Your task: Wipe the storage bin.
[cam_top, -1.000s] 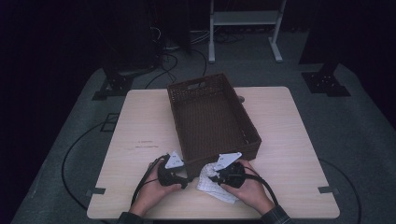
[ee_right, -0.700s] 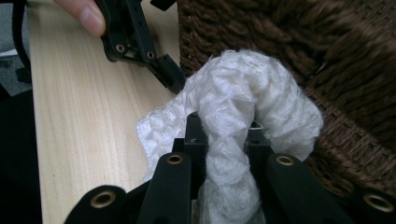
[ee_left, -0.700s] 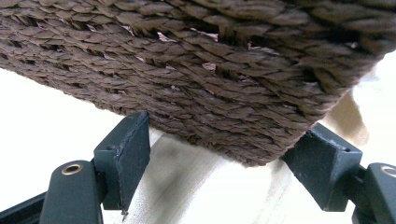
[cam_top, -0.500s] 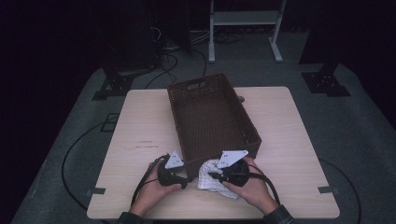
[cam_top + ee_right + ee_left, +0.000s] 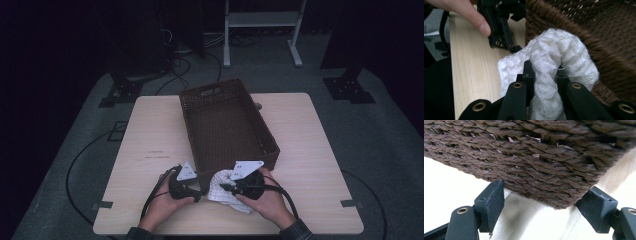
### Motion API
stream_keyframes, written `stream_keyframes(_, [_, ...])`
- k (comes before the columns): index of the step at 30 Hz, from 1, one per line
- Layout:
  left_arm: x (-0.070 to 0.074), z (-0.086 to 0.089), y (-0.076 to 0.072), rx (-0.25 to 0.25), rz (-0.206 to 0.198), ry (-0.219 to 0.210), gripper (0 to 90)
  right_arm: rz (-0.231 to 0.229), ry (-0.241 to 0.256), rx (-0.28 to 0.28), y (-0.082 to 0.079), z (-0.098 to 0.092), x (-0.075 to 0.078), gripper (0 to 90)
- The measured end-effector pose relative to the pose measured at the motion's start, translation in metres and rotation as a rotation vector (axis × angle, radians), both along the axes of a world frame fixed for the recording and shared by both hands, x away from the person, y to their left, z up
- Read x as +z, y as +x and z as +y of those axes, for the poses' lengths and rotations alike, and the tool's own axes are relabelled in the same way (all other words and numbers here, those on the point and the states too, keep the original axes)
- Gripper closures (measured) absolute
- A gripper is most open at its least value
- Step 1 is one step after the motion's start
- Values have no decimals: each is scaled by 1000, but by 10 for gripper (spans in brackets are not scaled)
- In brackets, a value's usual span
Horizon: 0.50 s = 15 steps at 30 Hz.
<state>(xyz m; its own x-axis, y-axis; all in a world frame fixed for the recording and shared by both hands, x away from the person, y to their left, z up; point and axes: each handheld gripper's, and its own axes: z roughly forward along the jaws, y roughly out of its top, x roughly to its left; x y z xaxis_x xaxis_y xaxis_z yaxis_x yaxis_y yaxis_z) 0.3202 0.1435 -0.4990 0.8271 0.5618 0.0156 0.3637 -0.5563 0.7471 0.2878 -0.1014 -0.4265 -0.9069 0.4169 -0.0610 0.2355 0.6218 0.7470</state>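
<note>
The left gripper (image 5: pixel 199 192) is seen at the near edge of the desk (image 5: pixel 150 135), held in the person's left hand (image 5: pixel 162 205), just short of the near left corner of the brown wicker basket (image 5: pixel 225 125). In the left gripper view its jaws are spread wide, released, with that woven corner (image 5: pixel 564 195) lying between them and close ahead; nothing is gripped, and whether the jaws touch the weave cannot be told.

Just to the right of it, a white waffle-textured cloth (image 5: pixel 222 189) is bunched on the desk against the basket's near wall. The right gripper (image 5: pixel 225 186), held in the right hand (image 5: pixel 267 197), is clenched on this cloth: in the right gripper view a thick fold (image 5: pixel 549 82) is pinched between the two jaws and arches up ahead of them, pressed to the basket's rim (image 5: pixel 584 37). Beyond the fold, the left gripper (image 5: pixel 506 37) and a fingertip (image 5: pixel 481 25) are seen near the cloth's far edge.
</note>
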Motion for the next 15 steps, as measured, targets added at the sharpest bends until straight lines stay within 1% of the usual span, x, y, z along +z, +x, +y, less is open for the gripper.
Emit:
stream_keyframes(3, [0, 0, 0, 0, 0, 0, 244, 2, -26, 6, 1, 5, -7, 768])
stream_keyframes(7, [0, 0, 0, 0, 0, 0, 244, 20, -39, 4, 4, 9, -14, 768])
stream_keyframes(12, [0, 0, 0, 0, 0, 1, 244, 32, -63, 17, 5, 14, -21, 768])
stream_keyframes(15, [0, 0, 0, 0, 0, 1, 244, 37, -68, 21, 5, 17, -24, 767])
